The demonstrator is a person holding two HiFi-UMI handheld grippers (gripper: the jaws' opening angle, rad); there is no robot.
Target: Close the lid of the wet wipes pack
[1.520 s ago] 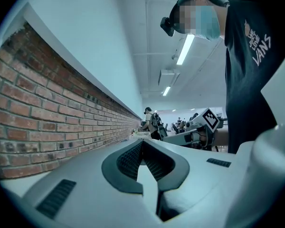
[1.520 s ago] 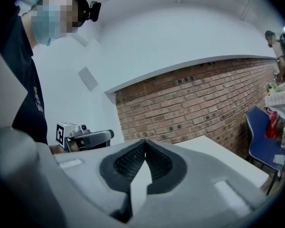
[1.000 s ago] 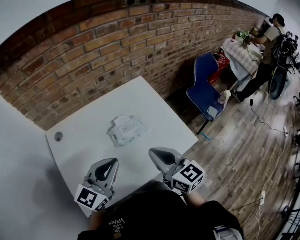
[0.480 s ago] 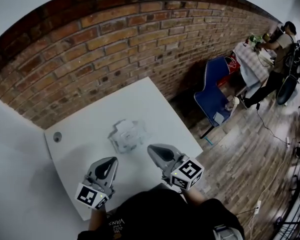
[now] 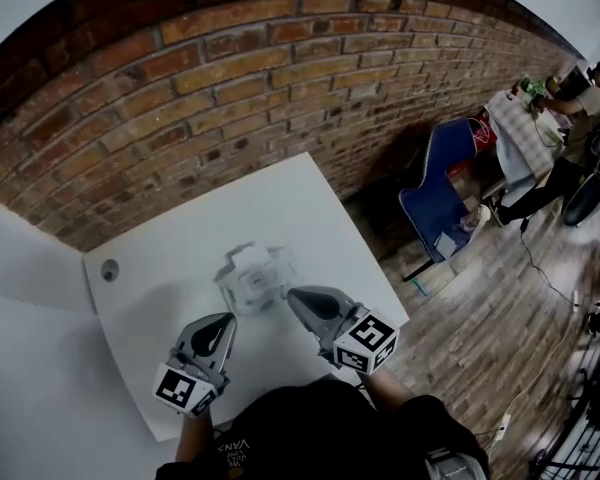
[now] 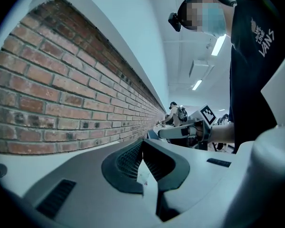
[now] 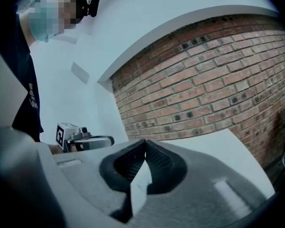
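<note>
The wet wipes pack [image 5: 252, 278] lies in the middle of the white table [image 5: 180, 248], pale and crinkled. A whitish flap shows at its far side, but blur hides how the lid stands. My right gripper [image 5: 292, 294] is shut, and its tip is just right of the pack's near corner. My left gripper [image 5: 223, 320] is also shut, a short way in front of the pack and to its left. Neither holds anything. In the left gripper view the jaws [image 6: 142, 140] meet at a point. The right gripper view shows the same [image 7: 145, 141], and the pack is hidden in both.
A brick wall [image 5: 230, 78] runs behind the table. A round hole [image 5: 109, 269] sits near the table's left corner. A blue chair [image 5: 442, 193] stands on the wood floor to the right. Farther off, a person [image 5: 580, 118] is at another table.
Both grippers have moved forward over the table toward the pack. The right one has come up beside its near right corner. Both stay shut.
</note>
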